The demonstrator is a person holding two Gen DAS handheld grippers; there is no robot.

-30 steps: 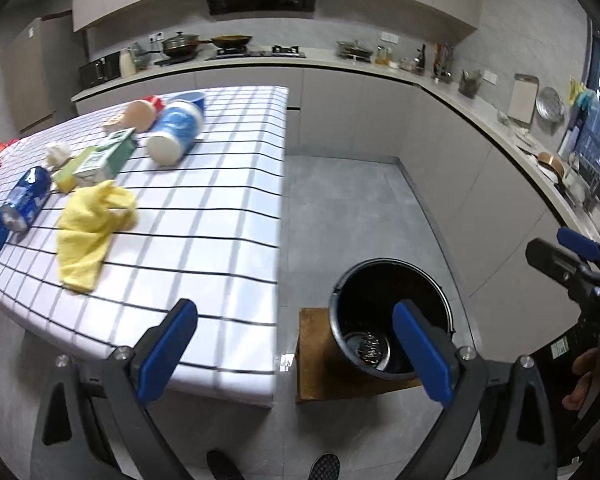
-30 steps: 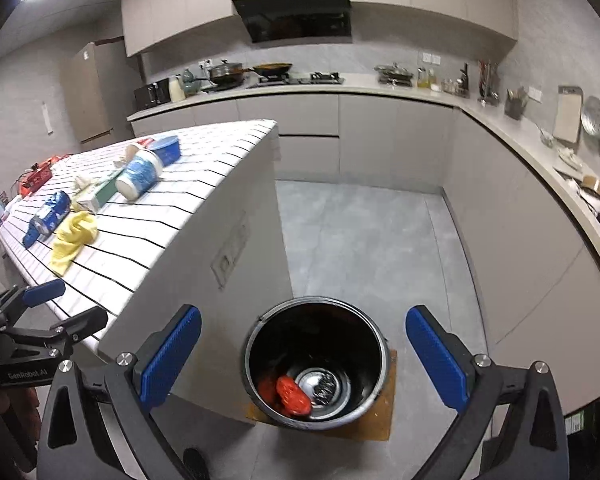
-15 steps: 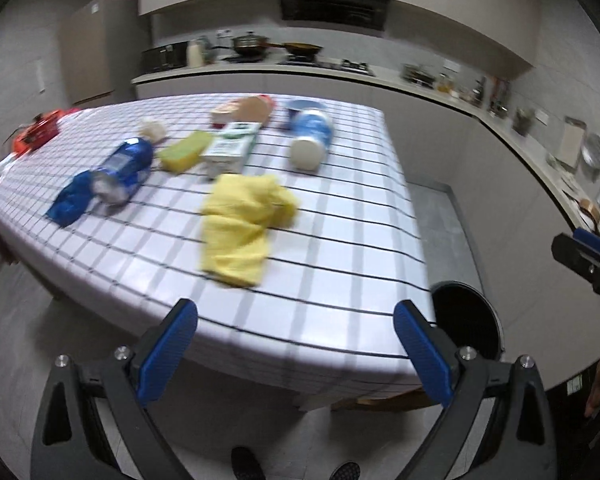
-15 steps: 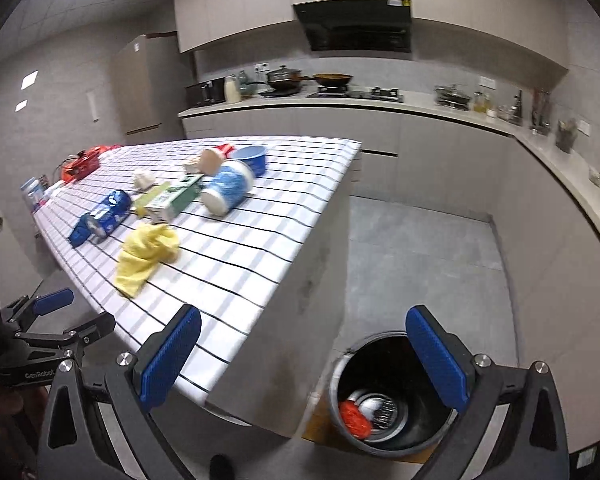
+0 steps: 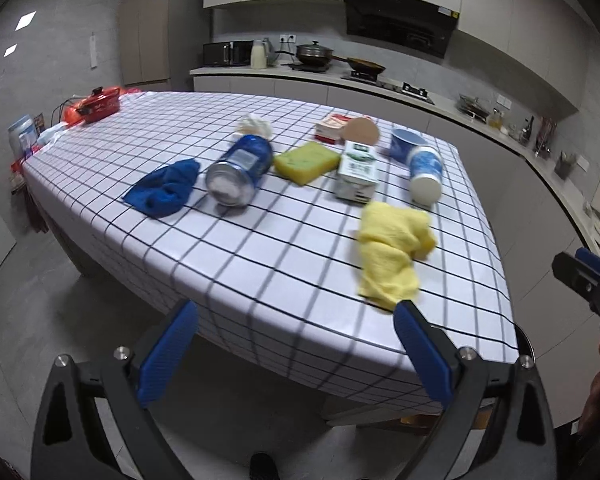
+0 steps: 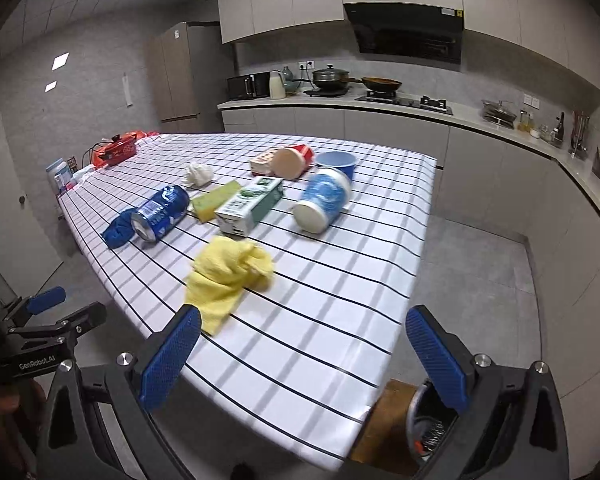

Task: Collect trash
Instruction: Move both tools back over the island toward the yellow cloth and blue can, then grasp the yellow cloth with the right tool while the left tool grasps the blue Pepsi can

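On the checked tablecloth (image 5: 260,248) lie a blue can (image 5: 240,168) on its side, a crumpled blue cloth (image 5: 164,190), a yellow sponge (image 5: 306,161), a green-and-white carton (image 5: 357,170), a white-and-blue tub (image 5: 425,172) on its side, a yellow cloth (image 5: 392,256) and a white paper wad (image 5: 254,125). My left gripper (image 5: 296,354) hangs open before the table's near edge, empty. My right gripper (image 6: 304,360) is open and empty too, over the table's corner. The black bin (image 6: 428,424) sits on the floor behind the right finger, mostly hidden.
A red pot (image 5: 100,104) stands at the far left end of the table. A blue bowl (image 6: 335,162) and a red-and-tan package (image 6: 286,160) lie behind the tub. Kitchen counters (image 6: 500,132) run along the back and right walls, with grey floor (image 6: 476,264) between.
Both grippers swung up and left from the bin on the floor toward the table. The table items now fill both views. Both stayed open and empty.
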